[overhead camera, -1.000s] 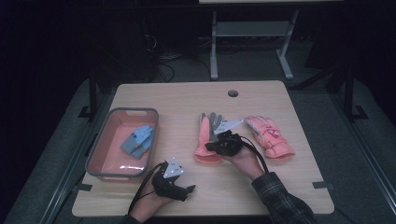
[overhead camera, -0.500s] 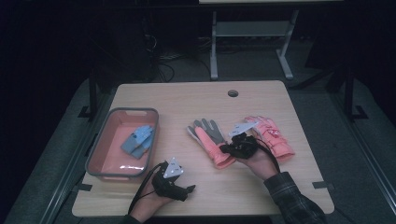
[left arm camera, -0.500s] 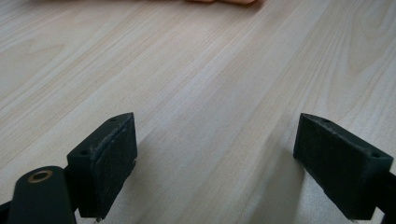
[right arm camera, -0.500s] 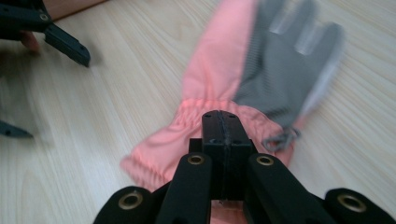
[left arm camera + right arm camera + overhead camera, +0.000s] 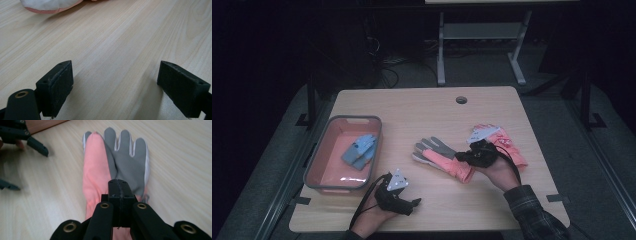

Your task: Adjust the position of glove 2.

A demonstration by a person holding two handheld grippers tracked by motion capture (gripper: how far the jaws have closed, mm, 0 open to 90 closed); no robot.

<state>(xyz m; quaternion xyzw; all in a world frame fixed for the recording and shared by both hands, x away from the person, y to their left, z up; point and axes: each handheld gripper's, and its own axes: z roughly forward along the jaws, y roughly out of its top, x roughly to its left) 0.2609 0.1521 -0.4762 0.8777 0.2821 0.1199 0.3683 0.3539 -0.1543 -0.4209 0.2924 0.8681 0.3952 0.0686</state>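
Pink tray [image 5: 319,167] sits at 9 o'clock on worktop [image 5: 422,107], blue gloves [image 5: 361,151] inside. Left claw [image 5: 412,204] rests at 6 o'clock near front edge, jaws spread wide, nothing between them, bare wood under them. Pink and grey glove [image 5: 441,157] lies flat near middle, fingers pointing toward 10 o'clock. Right claw [image 5: 460,157] at 3 o'clock, jaws pressed together, pinching cuff of that glove. Second pink glove [image 5: 507,142] lies just behind right claw.

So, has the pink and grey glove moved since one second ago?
Yes. The pink and grey glove, clamped by the right gripper, has swung fingers-first toward the pink bin, away from the other pink glove.
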